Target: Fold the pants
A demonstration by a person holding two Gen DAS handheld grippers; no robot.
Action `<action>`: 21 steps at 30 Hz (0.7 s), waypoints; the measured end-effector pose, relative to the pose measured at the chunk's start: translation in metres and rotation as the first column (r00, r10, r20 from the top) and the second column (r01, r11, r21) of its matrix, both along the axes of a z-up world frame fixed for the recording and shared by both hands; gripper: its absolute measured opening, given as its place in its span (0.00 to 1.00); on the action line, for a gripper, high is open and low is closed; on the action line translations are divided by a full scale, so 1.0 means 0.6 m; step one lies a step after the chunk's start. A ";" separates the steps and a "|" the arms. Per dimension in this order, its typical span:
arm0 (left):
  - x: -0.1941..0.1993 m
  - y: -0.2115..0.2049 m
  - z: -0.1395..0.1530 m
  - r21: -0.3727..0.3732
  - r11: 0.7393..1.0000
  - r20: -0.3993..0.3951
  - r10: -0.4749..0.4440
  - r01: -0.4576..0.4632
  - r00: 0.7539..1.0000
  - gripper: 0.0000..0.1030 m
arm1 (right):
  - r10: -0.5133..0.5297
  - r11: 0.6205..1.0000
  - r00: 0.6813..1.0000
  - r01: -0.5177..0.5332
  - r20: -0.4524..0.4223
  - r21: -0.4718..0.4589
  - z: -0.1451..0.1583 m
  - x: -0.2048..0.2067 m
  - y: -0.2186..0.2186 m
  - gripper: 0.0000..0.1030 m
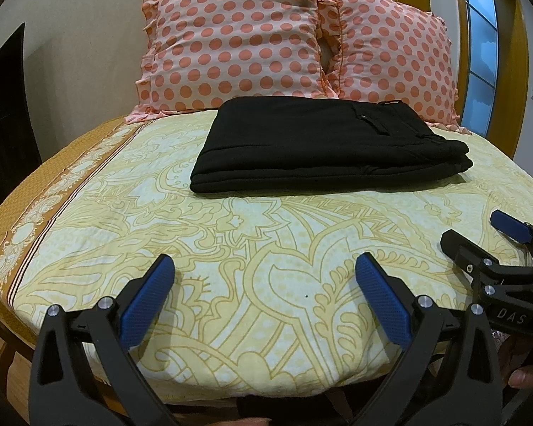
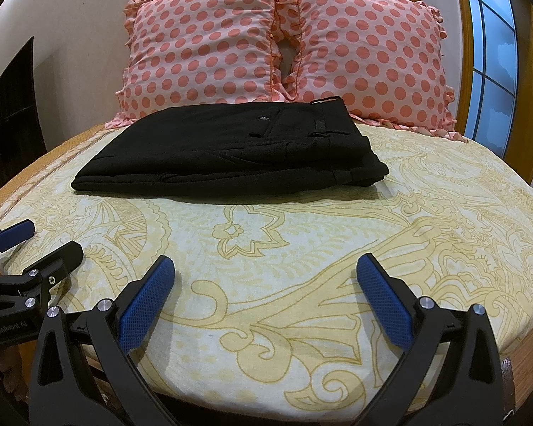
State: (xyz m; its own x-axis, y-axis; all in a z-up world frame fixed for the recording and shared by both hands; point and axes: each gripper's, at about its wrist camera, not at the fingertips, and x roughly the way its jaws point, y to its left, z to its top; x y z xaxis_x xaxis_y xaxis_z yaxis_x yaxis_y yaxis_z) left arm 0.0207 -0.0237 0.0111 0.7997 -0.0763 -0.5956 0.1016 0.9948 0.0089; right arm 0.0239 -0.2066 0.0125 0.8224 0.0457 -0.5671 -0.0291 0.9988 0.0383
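Pants (image 1: 323, 145) are sitting folded up in a neat black stack on the bed, toward the far end, right in front of the two pink polka-dot pillows (image 1: 238, 39). The waistband end with the belt loops and a back pocket faces up on the right side of the stack. Nothing's touching them. Underneath is a yellow and white floral sheet (image 1: 252, 248) with an orange border strip along the left edge. Both grippers are near the foot of the bed, well apart from the pants. Left gripper (image 1: 264, 266) has its blue pads spread wide with nothing between them, and same deal with the right gripper (image 2: 265, 266), wide apart and empty. A window (image 2: 494, 53) with a wooden frame is off on the right.
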 end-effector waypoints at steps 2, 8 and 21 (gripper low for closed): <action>0.001 0.000 0.002 -0.001 1.000 -0.007 0.000 0.000 1.000 0.98 | 0.000 1.000 1.000 0.000 -0.001 0.000 0.000 0.000 0.000 0.99; 0.004 0.001 0.004 -0.002 1.000 -0.010 -0.001 0.000 1.000 0.98 | -0.003 1.000 1.000 0.003 -0.002 0.000 -0.001 0.001 0.000 0.99; 0.007 0.002 0.006 -0.003 1.000 -0.017 0.000 0.000 1.000 0.98 | -0.008 1.000 1.000 0.008 -0.003 0.000 0.001 0.001 -0.003 0.99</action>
